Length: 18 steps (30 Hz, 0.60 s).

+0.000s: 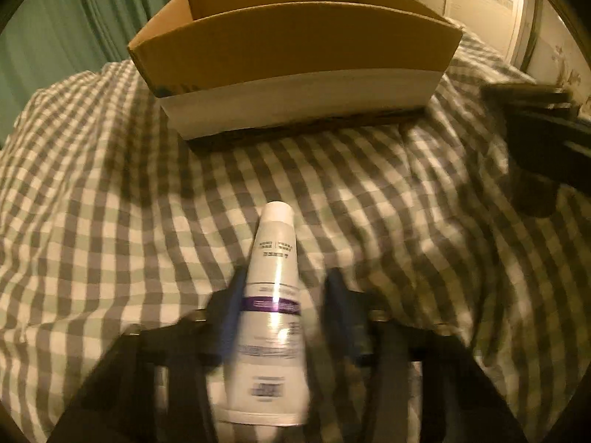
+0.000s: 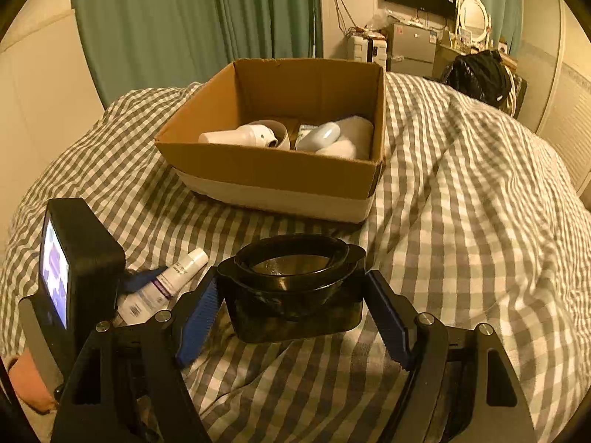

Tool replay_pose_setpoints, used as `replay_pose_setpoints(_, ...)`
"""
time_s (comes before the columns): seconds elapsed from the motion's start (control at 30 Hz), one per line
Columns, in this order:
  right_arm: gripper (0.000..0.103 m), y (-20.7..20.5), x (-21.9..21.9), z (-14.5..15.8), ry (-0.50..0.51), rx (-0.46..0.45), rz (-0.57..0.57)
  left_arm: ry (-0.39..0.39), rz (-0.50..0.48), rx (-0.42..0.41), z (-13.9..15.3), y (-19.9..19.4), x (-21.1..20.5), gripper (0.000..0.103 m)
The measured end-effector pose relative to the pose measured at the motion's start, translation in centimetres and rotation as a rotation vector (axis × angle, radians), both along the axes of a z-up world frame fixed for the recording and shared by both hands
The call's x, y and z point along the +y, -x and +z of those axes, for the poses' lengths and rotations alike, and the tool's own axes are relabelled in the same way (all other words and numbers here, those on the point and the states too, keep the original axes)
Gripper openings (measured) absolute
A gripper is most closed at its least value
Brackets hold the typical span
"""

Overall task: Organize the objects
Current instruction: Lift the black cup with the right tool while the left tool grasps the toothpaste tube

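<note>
A white tube with a purple band (image 1: 271,317) lies between the fingers of my left gripper (image 1: 284,295), cap pointing toward the cardboard box (image 1: 295,51). The left finger touches it; a gap shows on the right, and the view is blurred. The tube also shows in the right wrist view (image 2: 162,284), beside the left gripper's body (image 2: 81,269). My right gripper (image 2: 291,310) is open around a black container with a round inset (image 2: 291,280) on the checkered bedspread (image 2: 461,240). The box (image 2: 280,170) holds a white bottle (image 2: 240,134), a pale blue object (image 2: 321,134) and a white item (image 2: 354,136).
The box stands on the bed ahead of both grippers. Green curtains (image 2: 192,18) hang behind it. A black bag (image 2: 480,74), a small fridge and cluttered furniture stand at the far right beyond the bed. The right gripper shows blurred at the right of the left wrist view (image 1: 535,118).
</note>
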State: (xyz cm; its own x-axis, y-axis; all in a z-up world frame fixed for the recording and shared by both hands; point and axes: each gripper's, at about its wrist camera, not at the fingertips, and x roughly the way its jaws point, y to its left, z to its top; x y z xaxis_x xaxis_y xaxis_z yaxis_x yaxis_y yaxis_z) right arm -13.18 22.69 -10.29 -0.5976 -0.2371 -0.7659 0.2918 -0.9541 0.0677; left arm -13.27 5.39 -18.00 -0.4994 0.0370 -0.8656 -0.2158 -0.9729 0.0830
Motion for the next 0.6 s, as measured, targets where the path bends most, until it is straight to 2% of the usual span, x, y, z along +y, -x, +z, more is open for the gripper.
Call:
replay_pose_setpoints(0.1,0.076,-0.2,0.1,0.0,0.007,0.003,-0.005,0.008,-0.002,0.017,0.6,-0.6,0.1,0.025)
replay_pose_setpoints(0.27,0.076,-1.0,0.0,0.2,-0.008,0.028,-0.015,-0.048,0.015,0.037,2.3,-2.2,-0.7,0.02)
replay_pose_setpoints(0.43,0.076,-2.1,-0.1,0.9,-0.01,0.049,-0.027,-0.132,0.047,0.042,3.9,-4.0,-2.3,0.019)
replay_pose_setpoints(0.6,0.076,-3.8,-0.4,1.9,0.007,0.062,-0.022,-0.153,0.056,0.081,5.9,-6.1,-3.3,0.019)
